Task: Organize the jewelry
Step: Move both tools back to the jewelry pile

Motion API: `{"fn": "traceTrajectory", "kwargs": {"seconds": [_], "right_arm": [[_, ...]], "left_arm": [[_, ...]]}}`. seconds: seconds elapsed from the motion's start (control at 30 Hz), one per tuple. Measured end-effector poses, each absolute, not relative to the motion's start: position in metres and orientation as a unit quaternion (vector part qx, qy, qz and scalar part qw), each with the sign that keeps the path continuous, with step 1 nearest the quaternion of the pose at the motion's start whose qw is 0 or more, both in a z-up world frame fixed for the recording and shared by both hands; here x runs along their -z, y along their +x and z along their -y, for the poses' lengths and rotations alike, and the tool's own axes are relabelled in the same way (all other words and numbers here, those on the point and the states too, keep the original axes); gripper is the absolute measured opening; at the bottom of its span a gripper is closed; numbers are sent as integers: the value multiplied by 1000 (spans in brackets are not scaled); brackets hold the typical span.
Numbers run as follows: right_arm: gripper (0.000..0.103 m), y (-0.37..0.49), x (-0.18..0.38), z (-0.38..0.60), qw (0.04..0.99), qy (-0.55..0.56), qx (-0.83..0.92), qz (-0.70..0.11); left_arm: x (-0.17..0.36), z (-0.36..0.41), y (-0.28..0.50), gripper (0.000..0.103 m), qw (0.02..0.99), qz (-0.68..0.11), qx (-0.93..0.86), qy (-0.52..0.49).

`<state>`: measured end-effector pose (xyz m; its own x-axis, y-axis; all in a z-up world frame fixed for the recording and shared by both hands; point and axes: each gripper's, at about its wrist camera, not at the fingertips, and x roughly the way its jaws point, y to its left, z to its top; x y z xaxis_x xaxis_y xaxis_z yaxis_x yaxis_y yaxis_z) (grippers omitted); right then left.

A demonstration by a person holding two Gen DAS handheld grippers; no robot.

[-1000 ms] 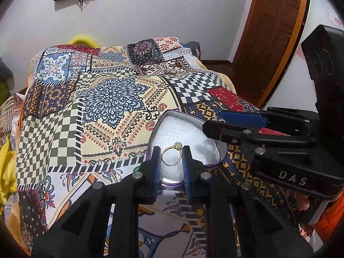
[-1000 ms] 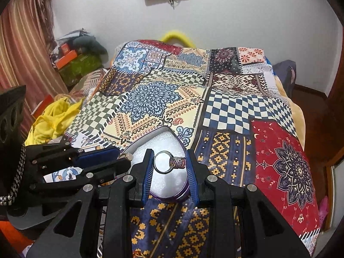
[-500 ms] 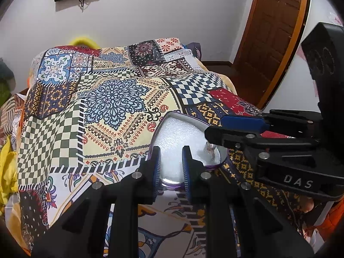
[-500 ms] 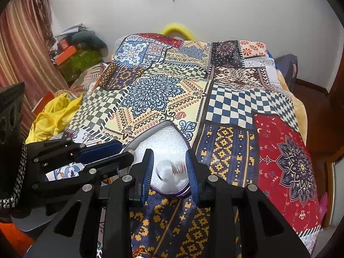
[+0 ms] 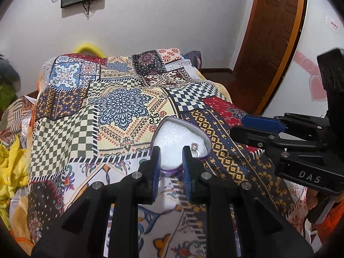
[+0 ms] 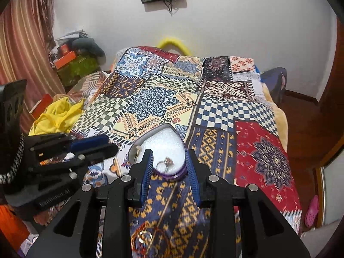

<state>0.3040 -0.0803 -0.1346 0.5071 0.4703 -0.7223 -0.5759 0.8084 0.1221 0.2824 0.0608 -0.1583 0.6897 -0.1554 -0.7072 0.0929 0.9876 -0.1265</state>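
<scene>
Both rings dropped into heart-shaped box (image 6: 160,144) — silver ring (image 6: 164,163), gold ring (image 6: 137,150) — left gripper (image 5: 171,163), right gripper (image 6: 168,167) now open, empty

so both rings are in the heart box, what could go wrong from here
The heart-shaped box sits on a soft patchwork quilt, so a nudge from the open right gripper or left gripper could tip it. The silver ring and gold ring lie loose on white foam near the rim and could bounce out. Another ring on the busy quilt is easily overlooked.
</scene>
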Motion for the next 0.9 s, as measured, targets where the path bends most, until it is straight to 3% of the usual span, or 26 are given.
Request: {"fn": "traceTrajectory", "kwargs": {"seconds": [0.33,0.9], "right_arm": [[29,269,135,103,873,-74,-279,-394],[29,227,175,122,857,-85,-261,-436]], "left_arm": [[158,-58,247,20,912,-403,66,-45],[206,-26,212,20,881,-462,93,-48]]}}
